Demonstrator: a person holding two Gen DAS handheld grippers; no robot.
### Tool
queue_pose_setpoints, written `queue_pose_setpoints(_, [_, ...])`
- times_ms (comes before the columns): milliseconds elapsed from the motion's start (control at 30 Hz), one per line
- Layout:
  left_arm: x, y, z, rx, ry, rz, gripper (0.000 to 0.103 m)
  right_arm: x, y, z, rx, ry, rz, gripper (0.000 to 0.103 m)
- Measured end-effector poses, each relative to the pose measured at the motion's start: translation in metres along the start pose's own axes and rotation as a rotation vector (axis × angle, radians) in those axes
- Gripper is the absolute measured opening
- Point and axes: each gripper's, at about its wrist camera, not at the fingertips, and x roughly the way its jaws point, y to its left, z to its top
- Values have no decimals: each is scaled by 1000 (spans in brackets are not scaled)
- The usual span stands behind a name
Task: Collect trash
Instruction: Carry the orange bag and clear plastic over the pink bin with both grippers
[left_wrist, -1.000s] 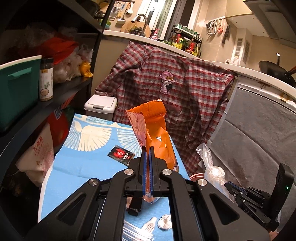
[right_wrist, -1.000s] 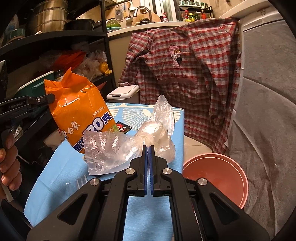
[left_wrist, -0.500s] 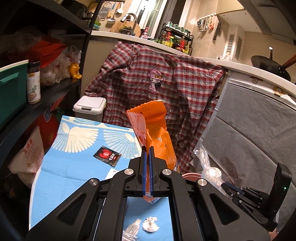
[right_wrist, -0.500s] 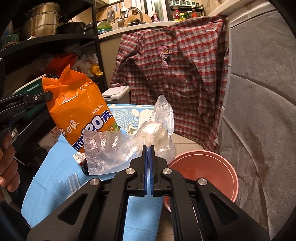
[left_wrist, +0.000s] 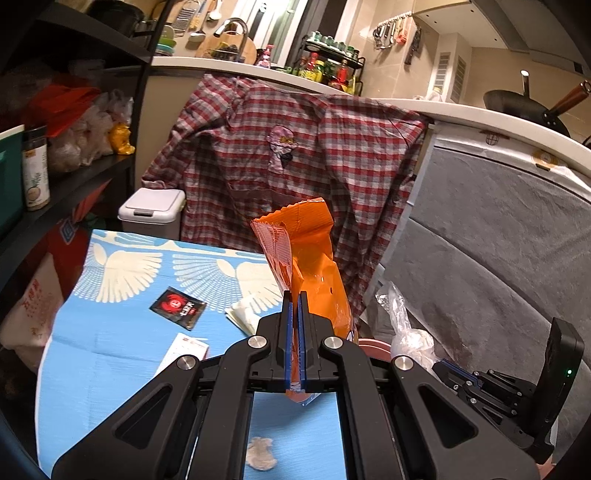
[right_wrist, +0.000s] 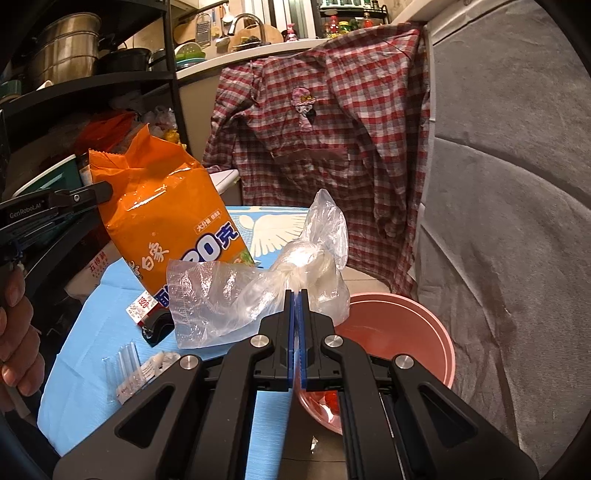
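Carried further toward the pink basin (right_wrist: 424, 325) than a second ago, both loads now near its rim. Left gripper (left_wrist: 294, 339) clamped on the orange snack bag (left_wrist: 314, 280); right gripper (right_wrist: 295, 339) pinching the clear plastic bag (right_wrist: 258, 291), overhanging the basin's edge. Probably ready for release. Black sachet (left_wrist: 177, 307) and other scraps left on the blue worktop (left_wrist: 92, 350) beside the basin.

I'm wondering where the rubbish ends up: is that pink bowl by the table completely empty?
No, the pink bowl already holds something red at its bottom, seen just past the right gripper.
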Motion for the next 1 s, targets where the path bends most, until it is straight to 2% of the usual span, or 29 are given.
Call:
queue_pose_setpoints(533, [37,-44,-11,36,48,-29,2,5,-41,-3,70,29,-62,2])
queue_pose_setpoints(1000, [69,-78,-22,61,99,-48,2,17,-59,-4,97,56,-87,2])
